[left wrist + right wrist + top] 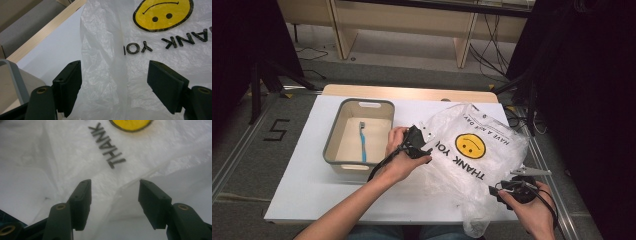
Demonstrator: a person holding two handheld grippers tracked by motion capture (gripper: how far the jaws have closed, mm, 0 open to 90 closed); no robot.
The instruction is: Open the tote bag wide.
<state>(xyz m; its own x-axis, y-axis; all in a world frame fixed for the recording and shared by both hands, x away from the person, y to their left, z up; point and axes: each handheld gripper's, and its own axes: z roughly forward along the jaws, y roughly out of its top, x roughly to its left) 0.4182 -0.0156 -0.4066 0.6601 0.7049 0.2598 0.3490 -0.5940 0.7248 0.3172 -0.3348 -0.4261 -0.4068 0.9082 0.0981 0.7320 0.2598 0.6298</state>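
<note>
A thin white plastic bag with a yellow smiley face and black "THANK YOU" print lies crumpled on the white table, right of centre. My left gripper is at the bag's left edge, jaws open, with a fold of the bag between them, not pinched. At the bag's near right corner my right gripper is open too, and bag film lies between its jaws. A blue toothbrush lies inside the grey bin left of the bag.
The bin stands at the table's left centre, just left of my left hand. The table's far edge is a wooden strip. Beyond it are a floor with cables and a wooden bench; dark stands flank both sides.
</note>
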